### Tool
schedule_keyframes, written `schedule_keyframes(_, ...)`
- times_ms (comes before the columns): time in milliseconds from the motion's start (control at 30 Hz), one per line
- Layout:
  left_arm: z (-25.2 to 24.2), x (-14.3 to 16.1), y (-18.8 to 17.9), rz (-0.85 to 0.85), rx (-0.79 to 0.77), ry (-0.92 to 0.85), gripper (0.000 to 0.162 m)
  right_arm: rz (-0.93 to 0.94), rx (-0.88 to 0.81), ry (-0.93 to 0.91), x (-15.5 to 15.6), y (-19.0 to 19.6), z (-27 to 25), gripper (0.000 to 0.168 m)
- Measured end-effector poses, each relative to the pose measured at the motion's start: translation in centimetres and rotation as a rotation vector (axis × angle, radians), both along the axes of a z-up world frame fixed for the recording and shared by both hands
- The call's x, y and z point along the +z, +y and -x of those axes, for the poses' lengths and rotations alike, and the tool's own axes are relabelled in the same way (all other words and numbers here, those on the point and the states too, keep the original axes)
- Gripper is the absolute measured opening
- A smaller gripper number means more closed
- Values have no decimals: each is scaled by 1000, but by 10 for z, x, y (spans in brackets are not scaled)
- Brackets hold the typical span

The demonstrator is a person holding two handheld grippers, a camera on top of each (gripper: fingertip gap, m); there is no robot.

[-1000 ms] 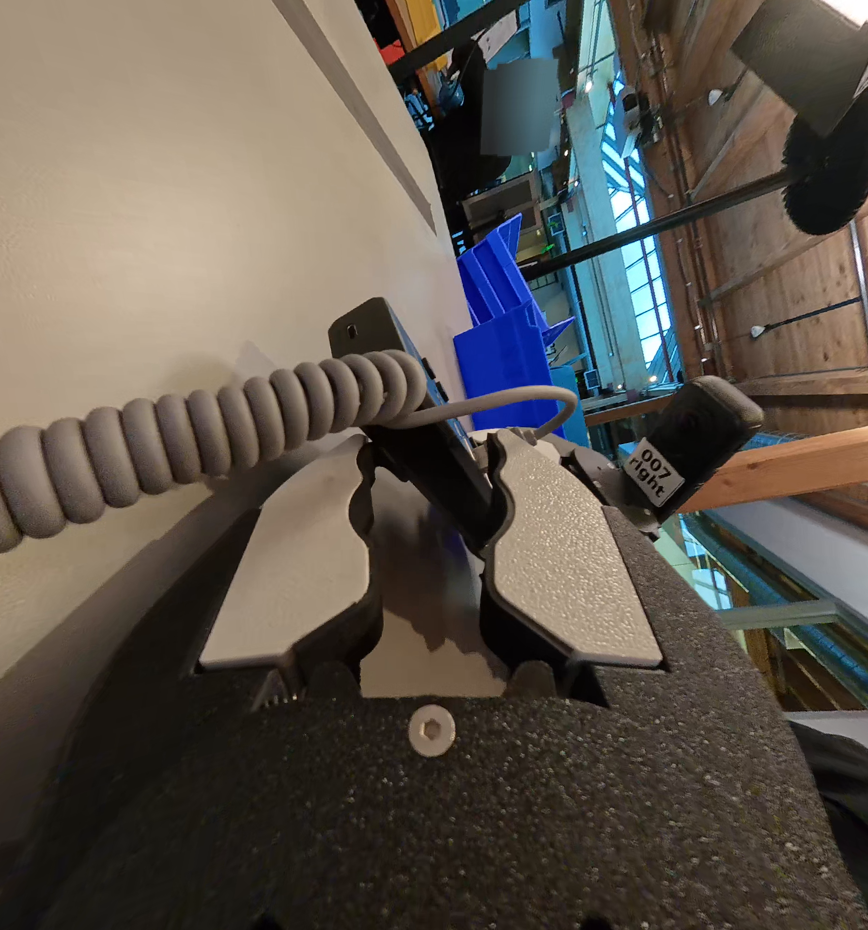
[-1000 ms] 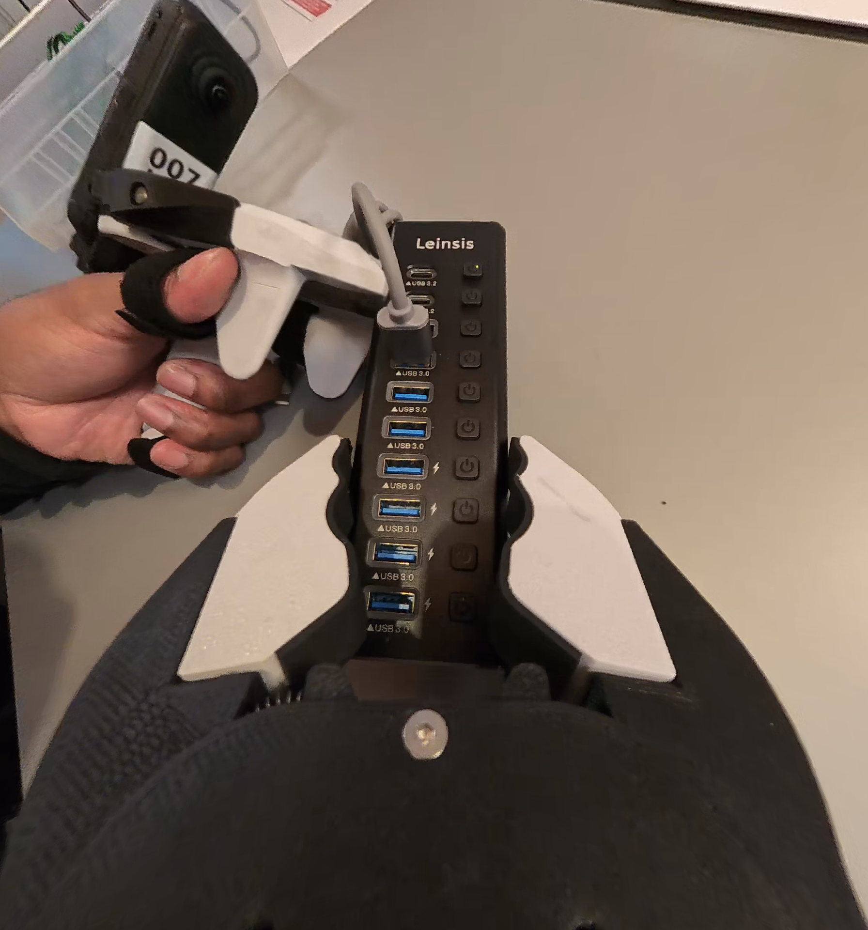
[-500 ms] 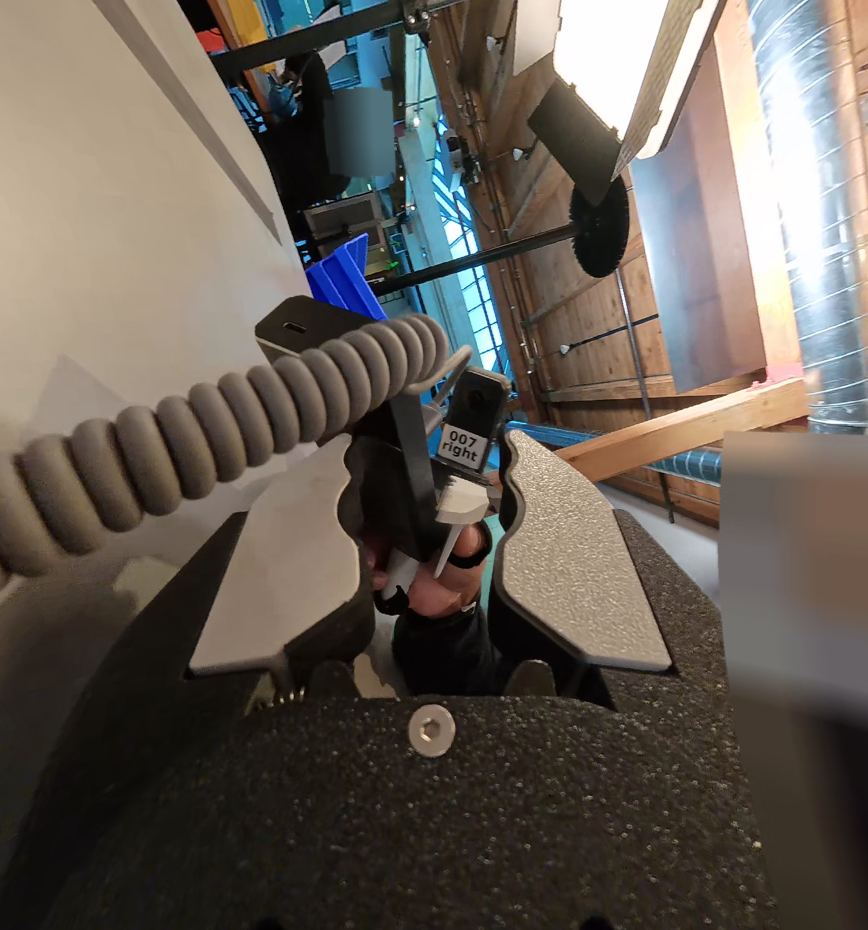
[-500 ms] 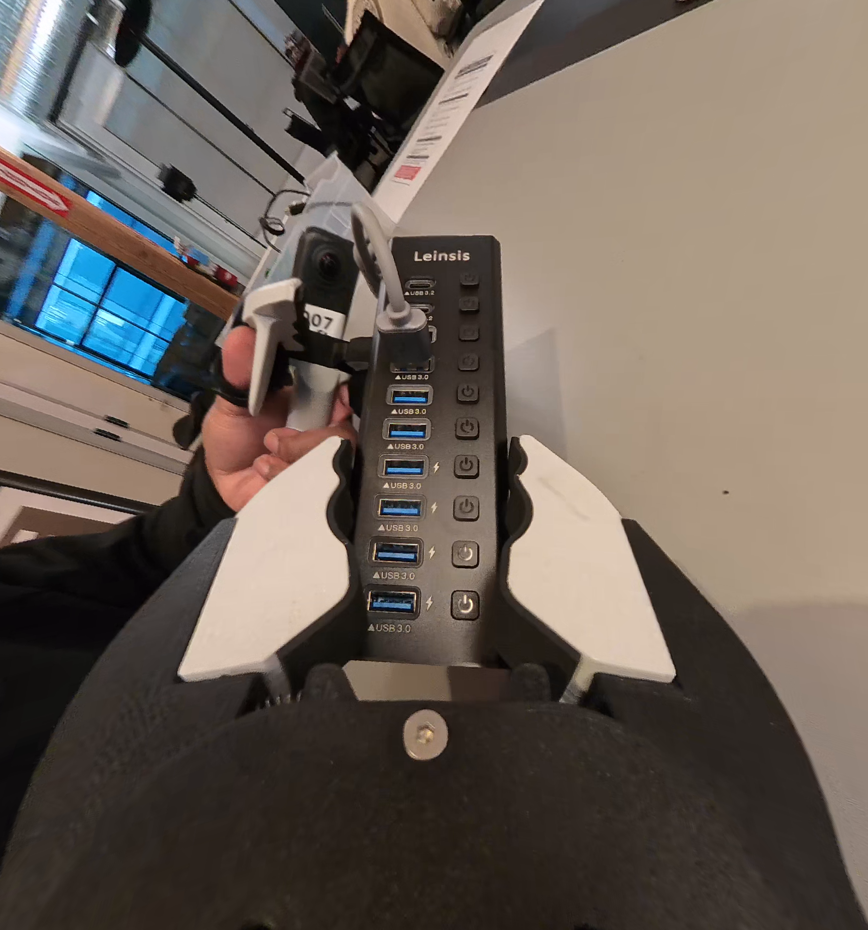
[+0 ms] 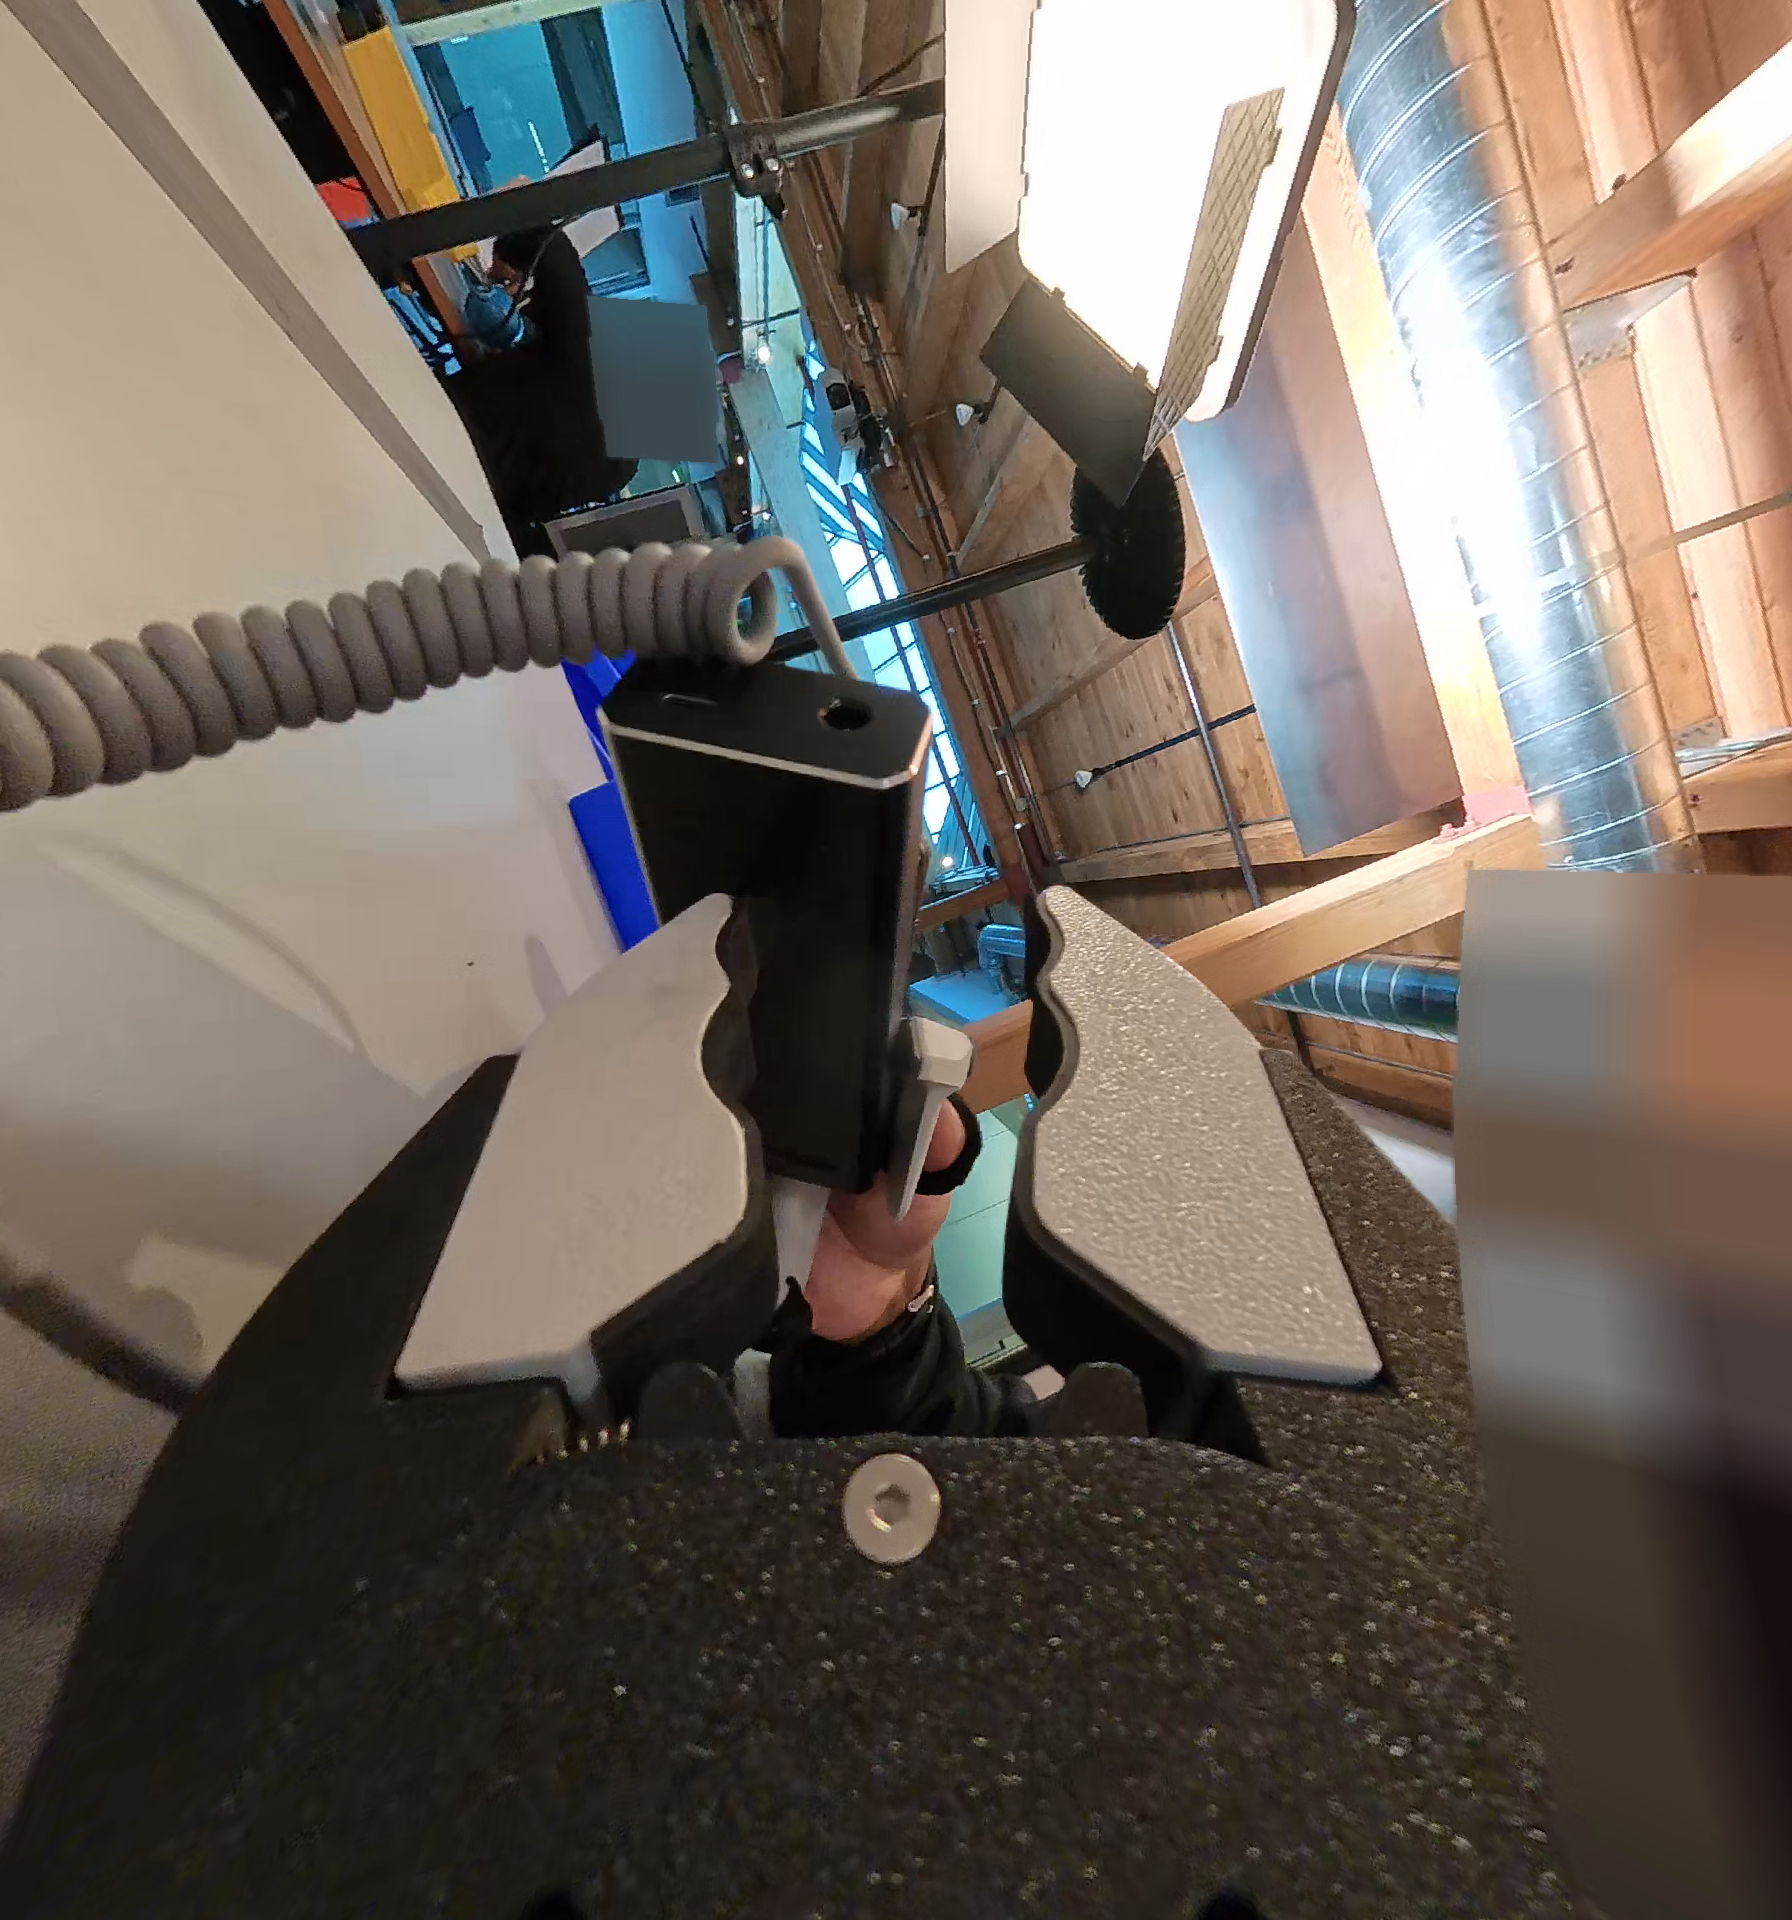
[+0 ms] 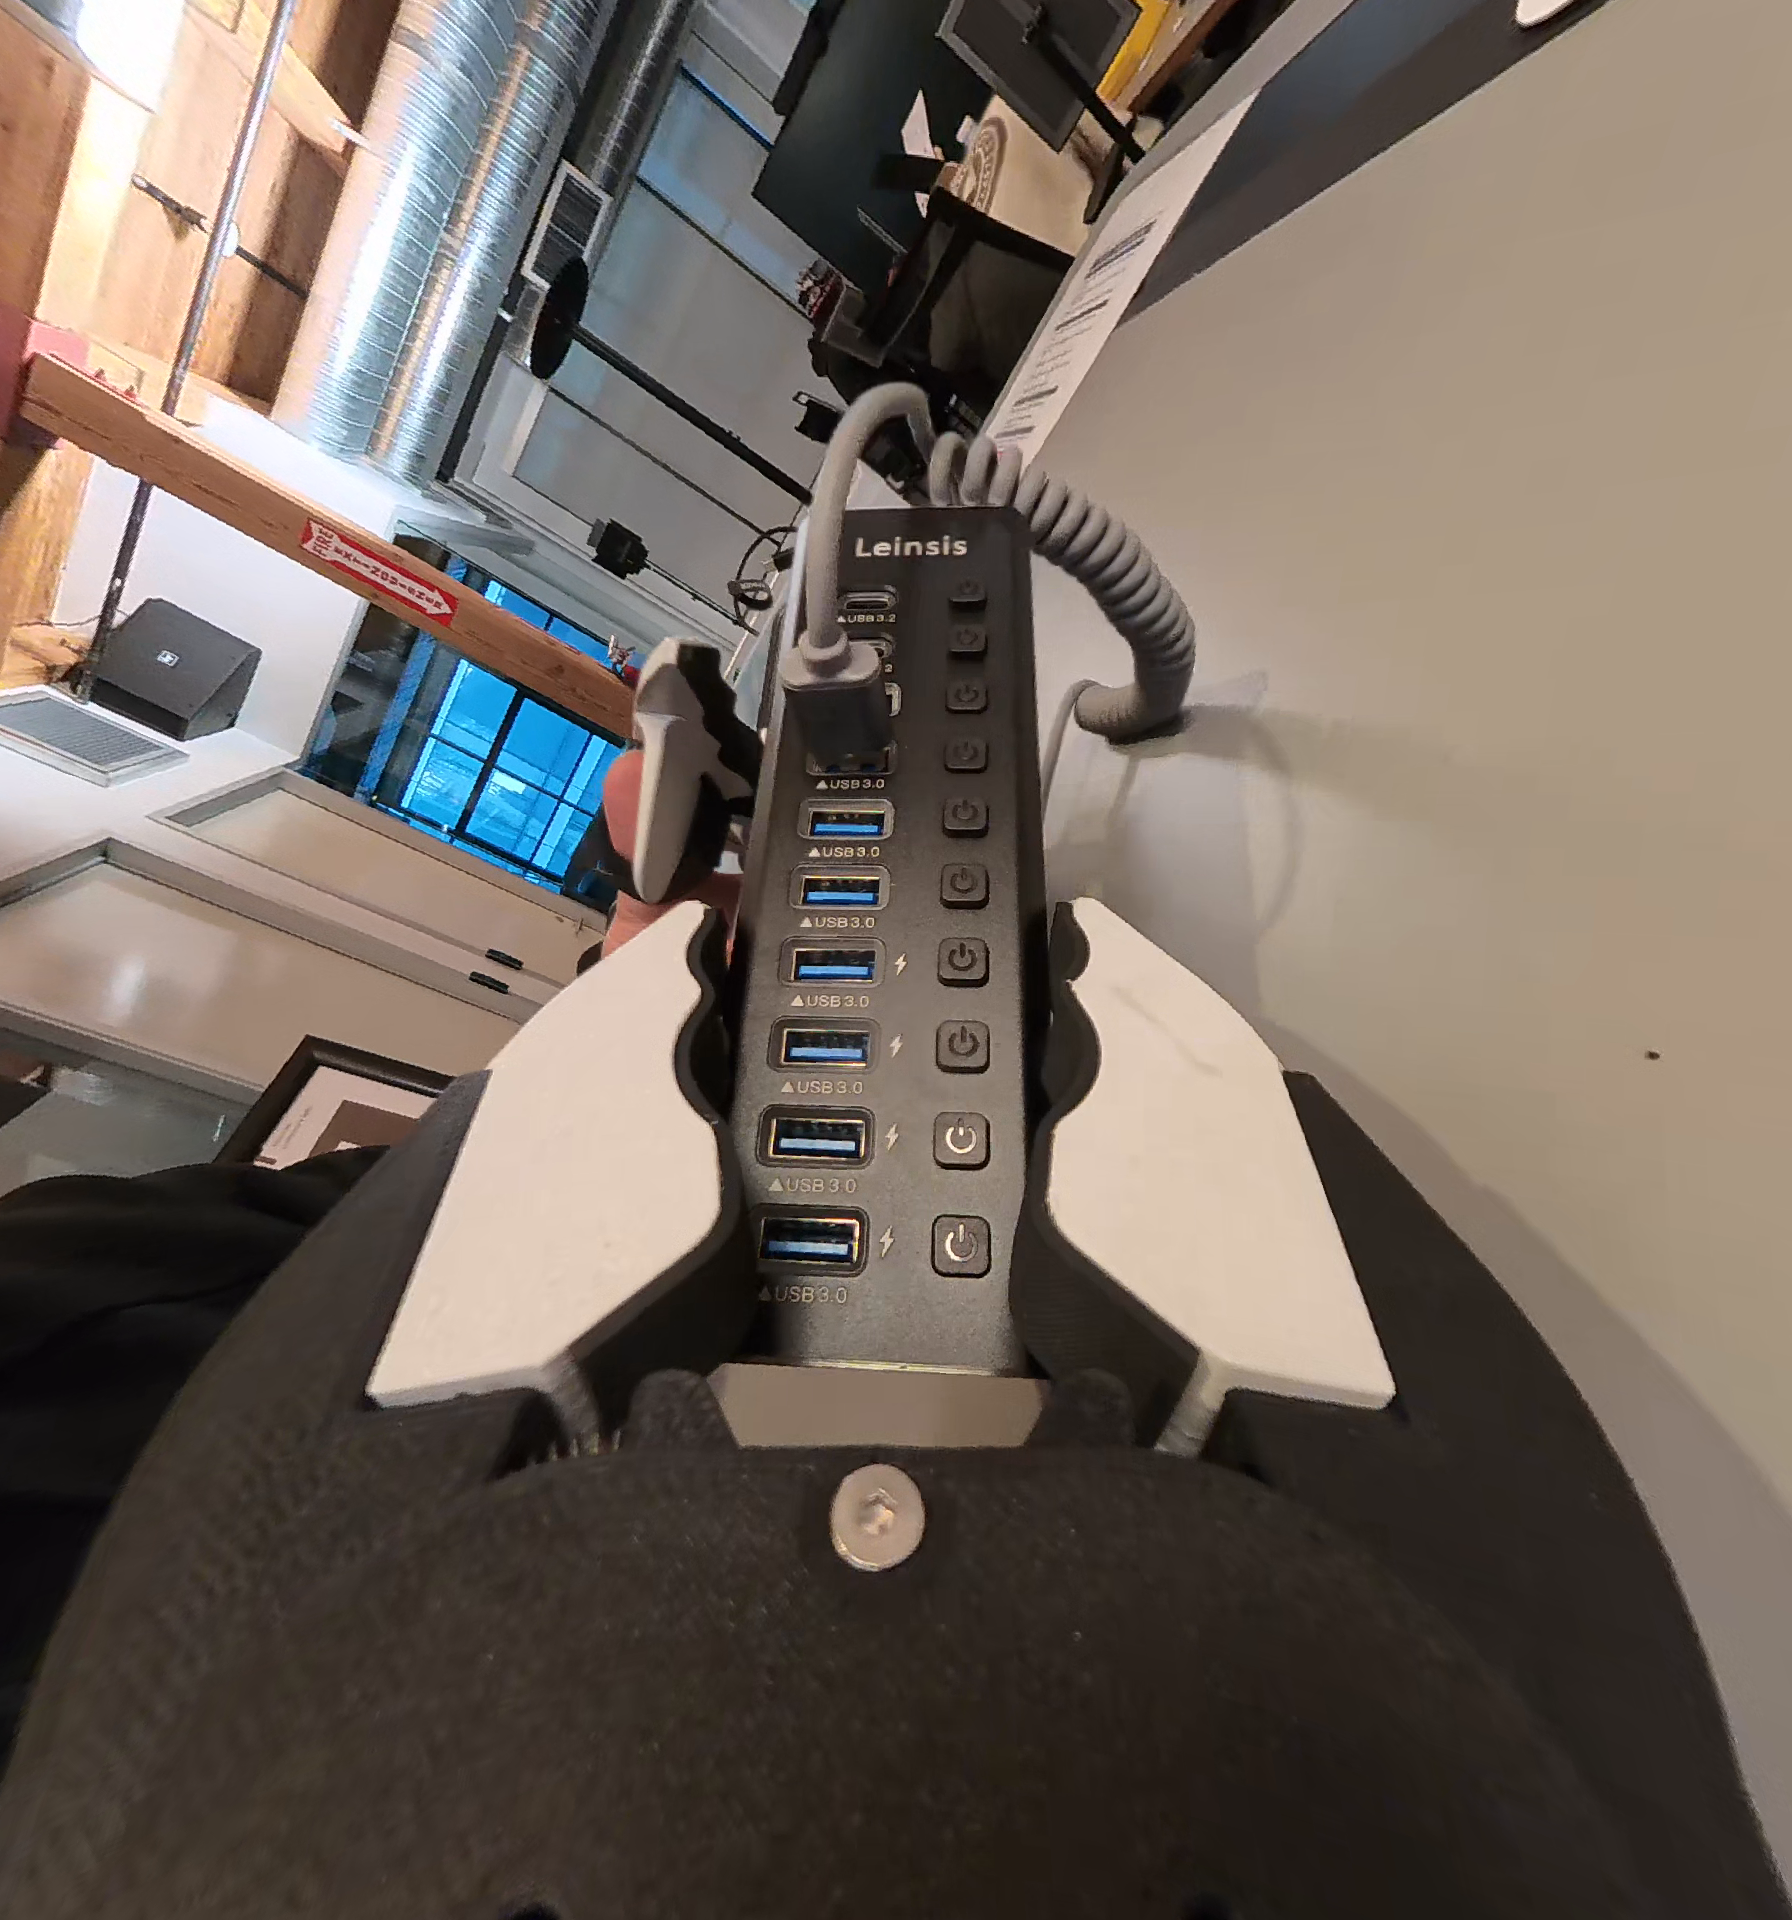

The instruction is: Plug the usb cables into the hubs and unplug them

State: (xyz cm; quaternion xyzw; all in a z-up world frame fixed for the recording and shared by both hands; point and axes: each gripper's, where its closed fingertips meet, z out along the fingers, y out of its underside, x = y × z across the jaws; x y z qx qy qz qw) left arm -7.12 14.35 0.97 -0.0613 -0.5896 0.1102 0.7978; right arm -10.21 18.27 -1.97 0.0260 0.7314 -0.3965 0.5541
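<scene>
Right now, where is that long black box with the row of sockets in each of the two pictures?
Left wrist view: the black box stands at the centre, seen from its plain back, socket side hidden.
Right wrist view: the same box runs up the middle, sockets facing the camera, clamped between the right gripper fingers.
Shared landmark: the grey coiled cable at the box's far end.

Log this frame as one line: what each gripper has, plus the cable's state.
right gripper: shut on hub | left gripper: open, hub between fingers, ungripped | cable: plugged into hub, coil trailing to table
</scene>
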Motion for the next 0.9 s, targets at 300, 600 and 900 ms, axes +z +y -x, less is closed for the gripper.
schedule_keyframes(300,2,-10,-2,57,53,-100,50,96,-55,131,5,-3,-1,58)
schedule_keyframes(600,5,-20,0,158,99,-228,51,236,-137,545,-9,-3,-21,58)
schedule_keyframes(900,5,-24,4,157,87,-250,40,407,-139,777,-11,0,-42,58)
